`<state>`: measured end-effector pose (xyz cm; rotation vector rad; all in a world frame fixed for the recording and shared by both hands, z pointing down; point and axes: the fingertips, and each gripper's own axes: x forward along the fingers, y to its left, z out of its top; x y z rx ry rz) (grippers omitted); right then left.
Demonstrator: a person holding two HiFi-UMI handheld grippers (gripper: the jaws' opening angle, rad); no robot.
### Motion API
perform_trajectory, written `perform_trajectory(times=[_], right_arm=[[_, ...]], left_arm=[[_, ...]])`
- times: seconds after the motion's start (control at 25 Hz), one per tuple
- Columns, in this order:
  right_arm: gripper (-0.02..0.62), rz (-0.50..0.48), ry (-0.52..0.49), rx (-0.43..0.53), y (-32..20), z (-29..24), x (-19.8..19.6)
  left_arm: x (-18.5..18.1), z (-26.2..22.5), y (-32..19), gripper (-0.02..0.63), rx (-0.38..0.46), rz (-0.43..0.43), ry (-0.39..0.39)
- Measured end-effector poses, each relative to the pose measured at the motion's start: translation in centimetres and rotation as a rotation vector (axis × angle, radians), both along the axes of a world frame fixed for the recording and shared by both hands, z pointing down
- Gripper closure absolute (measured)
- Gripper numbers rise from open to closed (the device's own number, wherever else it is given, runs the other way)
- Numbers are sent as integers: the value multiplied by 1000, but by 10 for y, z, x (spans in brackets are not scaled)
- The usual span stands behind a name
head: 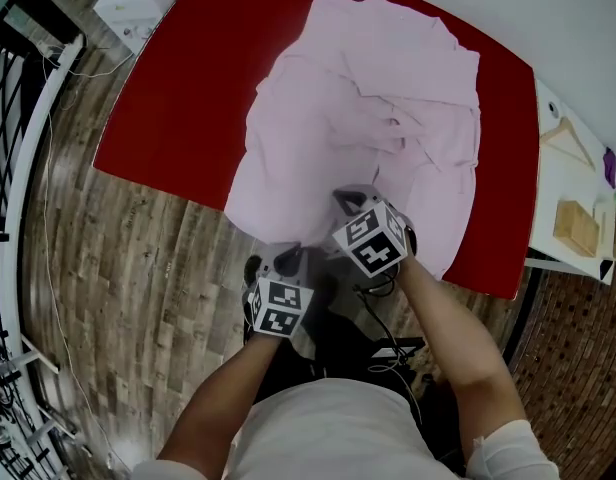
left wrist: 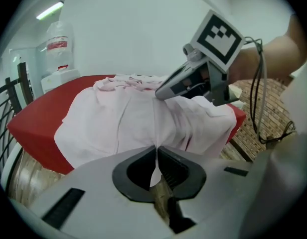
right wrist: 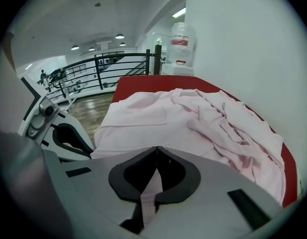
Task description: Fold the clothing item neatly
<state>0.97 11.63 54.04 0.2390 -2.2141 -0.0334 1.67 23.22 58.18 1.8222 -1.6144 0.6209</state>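
Both left tongs (left wrist: pixel 156 148) and right tongs (right wrist: pixel 156 148) grip the pink garment (head: pixel 358 118) at its overhanging edge.

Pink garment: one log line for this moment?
left hand-held gripper: shut on pale pink fabric garment, near edge | right hand-held gripper: same | garment: rumpled, unfolded, on red table

The garment (head: pixel 358 118) lies on the table (head: pixel 188 98), its near edge hanging over the table's front. The left gripper (head: pixel 288 256) and right gripper (head: pixel 348 201) sit side by side at that edge, the left nearer the person. To the right stands a side table (head: pixel 553 193) bearing a hanger (head: pixel 566 140) and what may be 2 wooden blocks (head: pixel 576 226). A railing (head: pixel 18 118) runs along the left.
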Motion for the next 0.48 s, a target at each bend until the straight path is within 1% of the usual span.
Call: perform_trajectory(times=[0.24,0.36,0.48], right_arm=[[578,35,-19,27,-7,-12,25],[578,58,-4,30,-11,-8,34],[578,80,16,28,-14,0,42]], left_arm=[[33,-13,-3,586,26,51,55],[44,-11,-6,586,18,69,69],[51,-5,-7,584,3,66,92]])
